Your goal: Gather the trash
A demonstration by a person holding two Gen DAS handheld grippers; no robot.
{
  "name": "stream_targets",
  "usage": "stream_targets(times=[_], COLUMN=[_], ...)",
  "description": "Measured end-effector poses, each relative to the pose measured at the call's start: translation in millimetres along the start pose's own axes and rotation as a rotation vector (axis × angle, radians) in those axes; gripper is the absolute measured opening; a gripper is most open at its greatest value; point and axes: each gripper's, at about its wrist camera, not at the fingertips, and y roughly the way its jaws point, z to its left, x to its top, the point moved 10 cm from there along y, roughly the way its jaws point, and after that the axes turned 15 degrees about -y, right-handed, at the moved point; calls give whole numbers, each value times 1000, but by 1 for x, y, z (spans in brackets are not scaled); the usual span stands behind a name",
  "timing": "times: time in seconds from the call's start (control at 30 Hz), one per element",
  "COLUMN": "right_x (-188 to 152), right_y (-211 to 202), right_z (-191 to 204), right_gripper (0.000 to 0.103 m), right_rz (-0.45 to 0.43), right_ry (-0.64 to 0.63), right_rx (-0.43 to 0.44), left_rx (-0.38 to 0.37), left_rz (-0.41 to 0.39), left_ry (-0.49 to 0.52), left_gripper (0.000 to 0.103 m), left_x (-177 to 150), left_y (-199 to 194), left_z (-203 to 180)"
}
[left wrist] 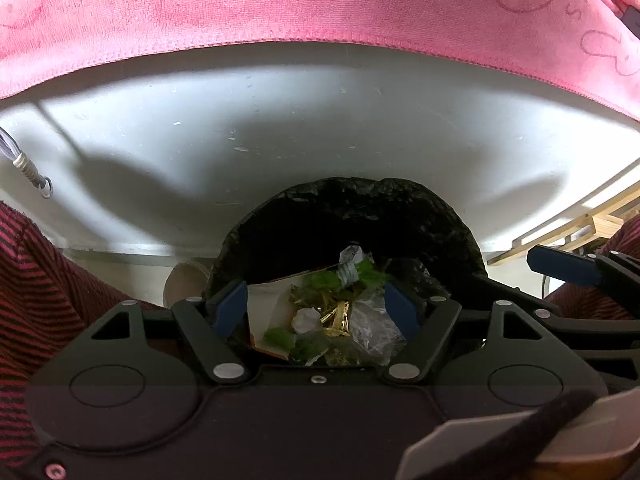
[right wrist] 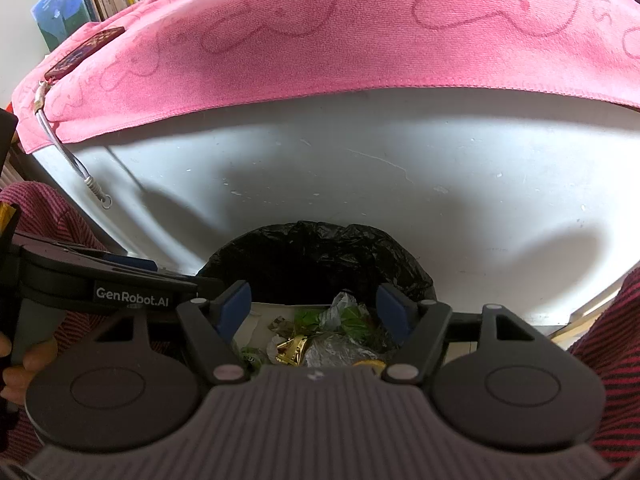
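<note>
Both tools hang over the black-lined round bin (left wrist: 348,216), low centre of frame: left tool (left wrist: 316,308) and right tool (right wrist: 314,306) spread apart, empty (crumpled wrappers (right wrist: 336,340) directly below, inside).

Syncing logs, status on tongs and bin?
Both tongs open, empty, over bin. Wrappers inside liner. Nothing blocking.

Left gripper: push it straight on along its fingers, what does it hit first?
Probably the loose trash in the black-bagged bin: the left gripper is open, empty, aimed into its mouth. Depth is unclear, so the gap can't be judged.
</note>
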Motion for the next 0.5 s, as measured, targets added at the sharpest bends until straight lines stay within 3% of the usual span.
stream_targets(times=[0.5], right_x=[0], right_y=[-1], right_z=[1], right_gripper=[81], right_rz=[-2], right_ry=[0], right_rx=[0], left_rx=[8], left_rz=[-16], left_ry=[12], left_gripper=[83], left_x=[2], left_y=[-2], left_z=[3])
